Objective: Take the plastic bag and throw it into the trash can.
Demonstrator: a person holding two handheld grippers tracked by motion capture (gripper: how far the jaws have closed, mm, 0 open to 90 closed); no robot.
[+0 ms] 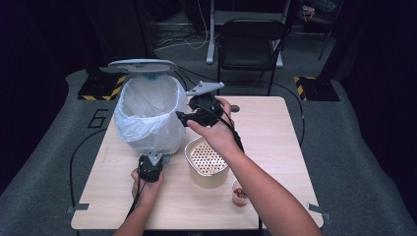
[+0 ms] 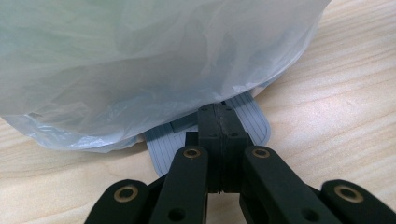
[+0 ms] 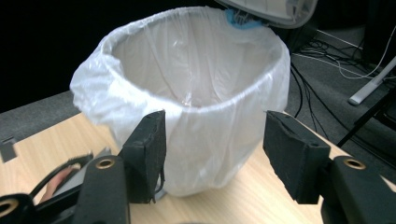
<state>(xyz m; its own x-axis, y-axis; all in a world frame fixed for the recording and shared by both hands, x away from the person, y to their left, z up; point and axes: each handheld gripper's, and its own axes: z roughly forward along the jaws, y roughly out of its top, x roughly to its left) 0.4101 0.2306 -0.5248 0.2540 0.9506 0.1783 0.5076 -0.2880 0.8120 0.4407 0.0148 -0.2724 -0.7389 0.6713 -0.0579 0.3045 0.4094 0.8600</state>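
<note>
A pedal bin (image 1: 147, 113) lined with a white plastic bag stands at the table's back left, its grey lid (image 1: 142, 65) raised. My left gripper (image 1: 155, 157) is shut, and its closed tips (image 2: 218, 116) rest on the bin's grey ribbed pedal (image 2: 254, 122) at the foot of the bag. My right gripper (image 1: 182, 117) hovers beside the bin's right rim. In the right gripper view its jaws (image 3: 215, 135) stand open with nothing between them, facing the bin (image 3: 196, 70) and the lid (image 3: 271, 9).
A metal pot with a perforated insert (image 1: 206, 160) sits mid-table under my right forearm. A small clear cup with reddish contents (image 1: 239, 194) stands near the front edge. A black chair (image 1: 251, 42) is behind the wooden table (image 1: 275, 128).
</note>
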